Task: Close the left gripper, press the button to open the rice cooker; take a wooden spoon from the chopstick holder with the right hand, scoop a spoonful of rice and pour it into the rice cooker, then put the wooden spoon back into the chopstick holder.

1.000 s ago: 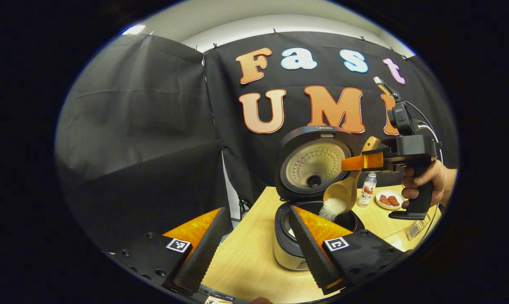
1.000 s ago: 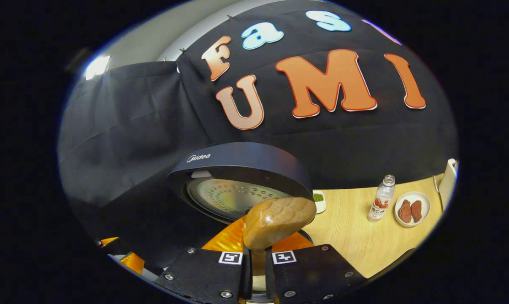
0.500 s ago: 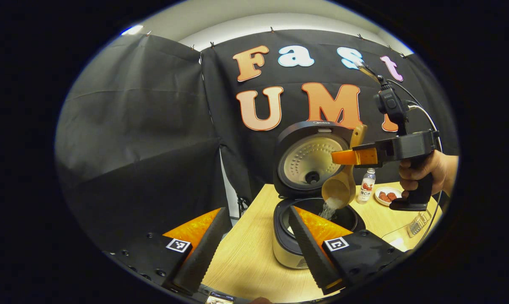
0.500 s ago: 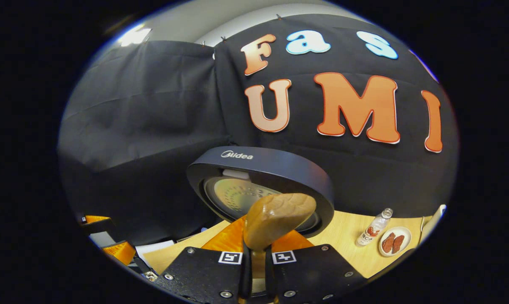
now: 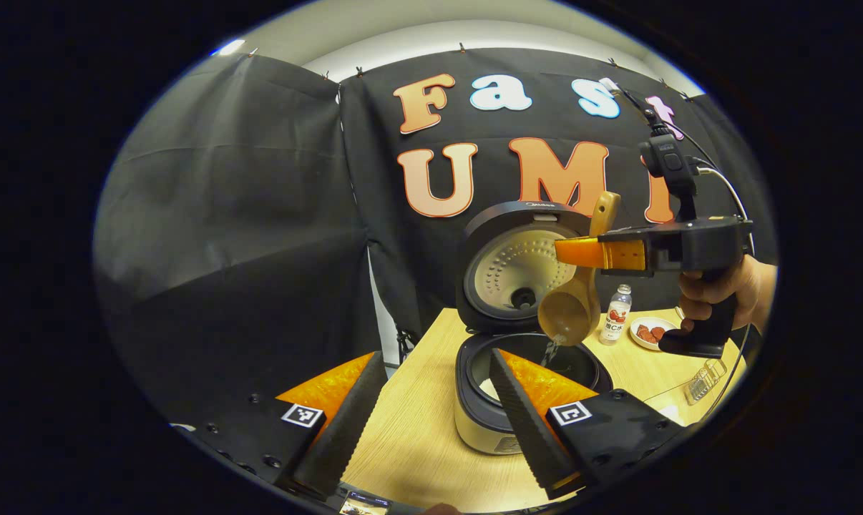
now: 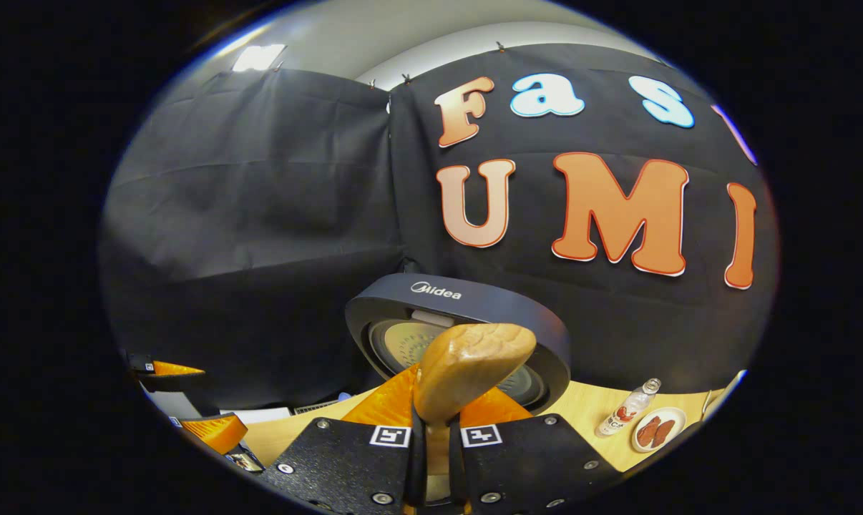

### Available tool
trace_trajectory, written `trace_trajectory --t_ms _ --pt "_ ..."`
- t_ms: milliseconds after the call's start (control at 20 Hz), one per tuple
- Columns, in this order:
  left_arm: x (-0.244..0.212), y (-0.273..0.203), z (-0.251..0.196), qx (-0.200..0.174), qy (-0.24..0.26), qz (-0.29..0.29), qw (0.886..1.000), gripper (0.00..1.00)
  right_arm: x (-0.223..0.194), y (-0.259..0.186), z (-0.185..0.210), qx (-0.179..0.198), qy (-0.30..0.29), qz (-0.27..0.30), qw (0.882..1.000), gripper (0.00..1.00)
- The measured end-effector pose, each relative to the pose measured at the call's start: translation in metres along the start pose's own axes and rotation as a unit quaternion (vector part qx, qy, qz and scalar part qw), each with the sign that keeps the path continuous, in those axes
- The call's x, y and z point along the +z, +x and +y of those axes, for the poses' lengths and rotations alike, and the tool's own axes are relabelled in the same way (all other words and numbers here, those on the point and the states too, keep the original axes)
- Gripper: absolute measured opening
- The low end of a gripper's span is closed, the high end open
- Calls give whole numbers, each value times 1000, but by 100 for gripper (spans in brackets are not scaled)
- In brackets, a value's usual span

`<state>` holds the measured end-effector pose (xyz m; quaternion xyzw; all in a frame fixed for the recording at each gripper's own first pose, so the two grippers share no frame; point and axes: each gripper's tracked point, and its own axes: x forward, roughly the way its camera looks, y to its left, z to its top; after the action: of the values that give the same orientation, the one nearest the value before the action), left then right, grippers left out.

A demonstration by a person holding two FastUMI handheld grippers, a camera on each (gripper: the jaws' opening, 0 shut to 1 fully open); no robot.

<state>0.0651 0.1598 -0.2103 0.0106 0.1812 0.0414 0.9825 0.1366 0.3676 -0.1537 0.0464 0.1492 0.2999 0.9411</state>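
While our right gripper [image 5: 582, 252] has its jaws clamped on the wooden spoon [image 5: 573, 309], bowl tipped below them over the open rice cooker [image 5: 506, 408], last rice [image 5: 554, 346] trickles in. Left gripper [image 5: 435, 418] jaws wide, cooker just ahead on worktop [image 5: 417, 436].

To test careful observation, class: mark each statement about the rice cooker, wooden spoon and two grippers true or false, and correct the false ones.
1. The rice cooker has its lid shut. False: the lid stands open.
2. The right gripper is shut on the wooden spoon. True.
3. The spoon's bowl hangs above the open pot. True.
4. The left gripper holds the spoon. False: it is open, holding nothing.
5. A bottle stands beside a small plate. True.
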Motion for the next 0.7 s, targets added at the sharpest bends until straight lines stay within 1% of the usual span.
trace_trajectory --t_ms 50,100,150,250,350,400,450,550,700 --pt "0 -1 -1 0 3 1 1000 99 1 -4 -4 -2 3 -1 1000 12" --pt "-1 -2 -1 1 4 2 1000 94 2 -10 -8 -3 4 -3 1000 12" --pt "-2 -3 -1 3 4 4 1000 95 1 -14 -12 -6 10 -3 1000 12" --pt "-2 -5 -4 4 1 6 1000 94 1 -22 -22 -11 44 -8 999 12" --pt "0 -7 -9 5 2 5 1000 95 9 -29 -36 -29 51 -29 998 11" --pt "0 -9 -12 5 5 5 1000 95 15 -31 -38 -34 43 -40 998 7" --pt "0 -10 -16 5 8 6 1000 95 18 -29 -34 -30 25 -46 998 11" --pt "-1 -11 -21 6 11 7 1000 95 18 -25 -17 -18 -30 -52 998 11" --pt "-5 -19 -20 15 6 13 1000 95 15 -18 4 -5 -101 -59 993 11"
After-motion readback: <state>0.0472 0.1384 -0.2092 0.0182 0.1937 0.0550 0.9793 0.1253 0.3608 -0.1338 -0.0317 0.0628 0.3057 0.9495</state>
